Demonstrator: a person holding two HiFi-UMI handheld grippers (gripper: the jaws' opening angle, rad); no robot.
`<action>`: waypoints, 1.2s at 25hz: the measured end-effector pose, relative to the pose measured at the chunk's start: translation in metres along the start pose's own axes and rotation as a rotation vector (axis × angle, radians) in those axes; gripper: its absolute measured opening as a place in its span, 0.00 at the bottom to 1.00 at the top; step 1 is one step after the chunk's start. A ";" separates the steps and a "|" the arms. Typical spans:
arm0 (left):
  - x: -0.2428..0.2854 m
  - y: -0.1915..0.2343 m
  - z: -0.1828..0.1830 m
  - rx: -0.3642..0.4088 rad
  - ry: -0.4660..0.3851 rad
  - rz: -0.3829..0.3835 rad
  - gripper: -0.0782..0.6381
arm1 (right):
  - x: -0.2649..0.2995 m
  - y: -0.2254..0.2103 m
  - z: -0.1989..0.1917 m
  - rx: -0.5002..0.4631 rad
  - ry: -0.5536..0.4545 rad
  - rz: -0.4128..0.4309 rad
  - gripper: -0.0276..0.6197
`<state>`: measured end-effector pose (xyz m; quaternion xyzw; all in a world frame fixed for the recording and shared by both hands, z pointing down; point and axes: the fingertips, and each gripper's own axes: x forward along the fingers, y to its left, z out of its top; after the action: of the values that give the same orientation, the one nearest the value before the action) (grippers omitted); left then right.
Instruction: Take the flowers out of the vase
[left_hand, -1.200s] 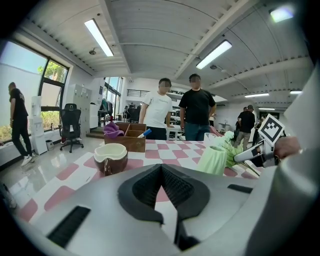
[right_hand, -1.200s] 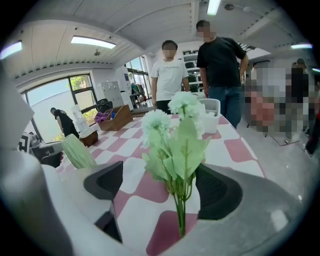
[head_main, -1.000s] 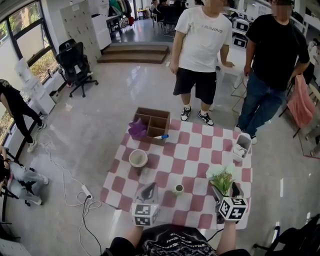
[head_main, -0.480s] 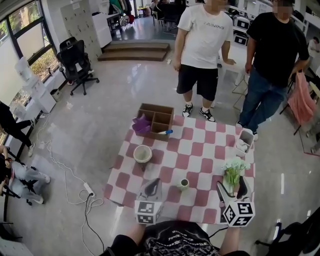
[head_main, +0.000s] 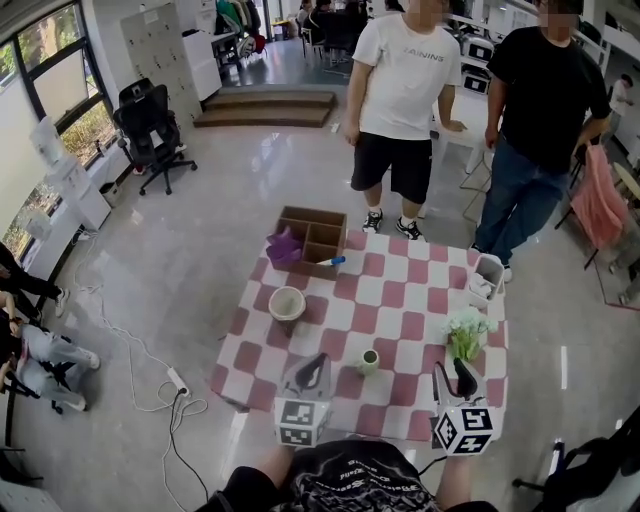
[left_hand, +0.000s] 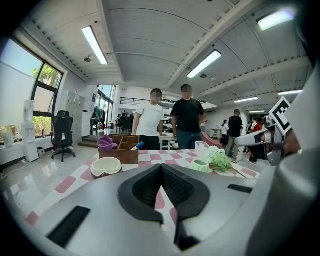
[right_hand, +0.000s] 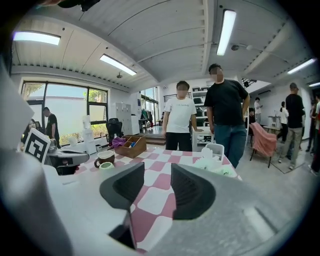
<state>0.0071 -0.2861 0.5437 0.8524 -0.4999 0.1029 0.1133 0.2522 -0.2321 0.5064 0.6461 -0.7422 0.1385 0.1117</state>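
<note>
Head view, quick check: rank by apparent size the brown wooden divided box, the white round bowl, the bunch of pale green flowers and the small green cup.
1. Brown wooden divided box.
2. White round bowl and bunch of pale green flowers: too alike to rank.
3. Small green cup, smallest.

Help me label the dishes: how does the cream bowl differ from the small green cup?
The cream round bowl is wider than the small pale-green cup. The bowl is brown below its rim; the cup is green outside. The bowl stands nearer the wooden box, the cup farther from it. Both are upright.
</note>
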 end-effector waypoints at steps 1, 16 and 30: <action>-0.001 -0.002 0.001 0.002 -0.003 -0.003 0.12 | -0.001 0.001 -0.002 -0.001 0.000 0.001 0.28; -0.014 -0.003 0.007 0.014 -0.022 0.007 0.12 | -0.020 -0.014 -0.014 -0.019 -0.019 -0.092 0.05; -0.013 -0.007 0.007 0.021 -0.018 0.011 0.12 | -0.018 -0.018 -0.019 -0.030 -0.027 -0.090 0.05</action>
<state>0.0074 -0.2738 0.5321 0.8516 -0.5046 0.1009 0.0994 0.2725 -0.2107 0.5190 0.6789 -0.7158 0.1132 0.1175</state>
